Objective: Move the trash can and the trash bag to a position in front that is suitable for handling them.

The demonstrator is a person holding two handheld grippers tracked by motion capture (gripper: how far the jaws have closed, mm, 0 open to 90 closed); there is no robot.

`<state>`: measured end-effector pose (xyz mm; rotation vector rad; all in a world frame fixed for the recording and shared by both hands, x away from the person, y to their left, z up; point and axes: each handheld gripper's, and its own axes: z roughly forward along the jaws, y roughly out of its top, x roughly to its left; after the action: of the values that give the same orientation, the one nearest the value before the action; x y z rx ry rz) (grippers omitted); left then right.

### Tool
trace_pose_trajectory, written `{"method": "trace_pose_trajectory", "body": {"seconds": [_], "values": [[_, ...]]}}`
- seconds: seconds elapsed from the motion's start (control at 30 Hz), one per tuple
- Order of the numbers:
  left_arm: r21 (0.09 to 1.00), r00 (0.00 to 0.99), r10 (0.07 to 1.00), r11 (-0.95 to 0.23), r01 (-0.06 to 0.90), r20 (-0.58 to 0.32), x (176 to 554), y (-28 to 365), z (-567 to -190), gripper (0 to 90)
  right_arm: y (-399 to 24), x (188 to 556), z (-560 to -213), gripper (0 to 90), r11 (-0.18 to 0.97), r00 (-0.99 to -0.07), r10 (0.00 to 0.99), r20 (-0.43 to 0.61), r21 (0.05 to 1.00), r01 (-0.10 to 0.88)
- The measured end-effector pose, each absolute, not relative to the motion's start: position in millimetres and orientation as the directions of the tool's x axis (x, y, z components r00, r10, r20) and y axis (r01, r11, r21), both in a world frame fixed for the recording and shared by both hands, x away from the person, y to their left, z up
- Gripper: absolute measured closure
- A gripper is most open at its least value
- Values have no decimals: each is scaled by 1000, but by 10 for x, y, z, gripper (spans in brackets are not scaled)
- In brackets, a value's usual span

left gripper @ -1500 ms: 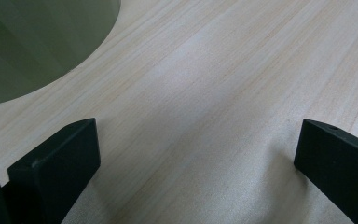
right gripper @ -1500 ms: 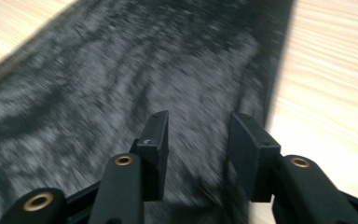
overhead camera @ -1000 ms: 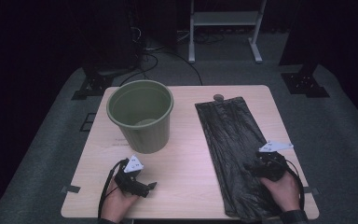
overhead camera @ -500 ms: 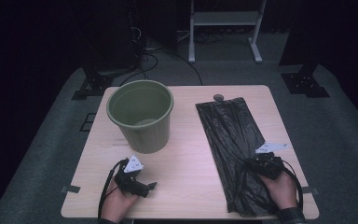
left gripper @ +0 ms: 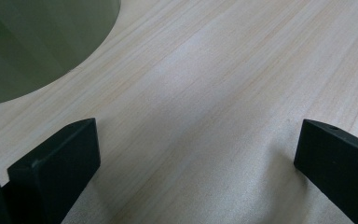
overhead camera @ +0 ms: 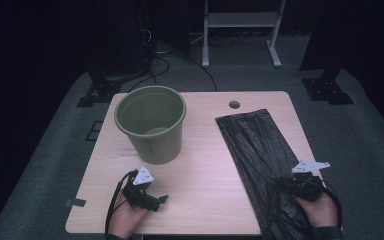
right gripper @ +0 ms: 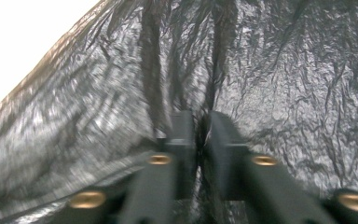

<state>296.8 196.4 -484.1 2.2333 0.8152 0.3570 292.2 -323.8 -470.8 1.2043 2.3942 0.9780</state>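
Lying flat along the right side of the pale wooden surface [overhead camera: 205, 150], beside the round green plastic bin [overhead camera: 151, 123], the crinkled black plastic bag [overhead camera: 260, 155] could slip free since the right tool [right gripper: 199, 126] pinches just a thin fold, while the left tool [overhead camera: 161, 199] rests wide apart, holding nothing.

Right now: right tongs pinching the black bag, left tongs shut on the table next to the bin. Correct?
Not quite. The left tongs are open, jaws wide apart over bare table with nothing between them, as the left gripper view shows. The rest holds: right tongs pinch the bag, bin nearby.
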Motion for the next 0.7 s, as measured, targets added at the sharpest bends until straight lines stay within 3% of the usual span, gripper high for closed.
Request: {"method": "trace_pose_trajectory", "body": {"seconds": [0.03, 0.07, 0.13, 0.23, 0.3, 0.7], "values": [[712, 762, 648, -541, 448, 12, 2968, 1964, -4841, 0, -3247, 2910, -4694, 493, 402, -593, 804, 38, 701, 590], [712, 761, 648, -540, 448, 12, 2968, 1964, -4841, 0, -3247, 2910, -4694, 493, 402, -593, 804, 38, 701, 590], [712, 761, 648, -540, 448, 12, 2967, 1964, -4841, 0, -3222, 2936, -4692, 336, 383, -577, 816, 32, 717, 582], [713, 761, 648, -539, 448, 12, 2967, 1964, -4841, 0, -3166, 3004, -4731, 188, 371, -554, 832, 28, 714, 594], [712, 760, 650, -539, 449, 12, 2964, 1962, -4840, 0, -3139, 3046, -4772, 143, 371, -549, 835, 26, 711, 598], [711, 759, 651, -530, 462, -8, 2940, 2001, -4818, 0, -3127, 3055, -4868, 110, 384, -569, 822, 11, 727, 569]]}}
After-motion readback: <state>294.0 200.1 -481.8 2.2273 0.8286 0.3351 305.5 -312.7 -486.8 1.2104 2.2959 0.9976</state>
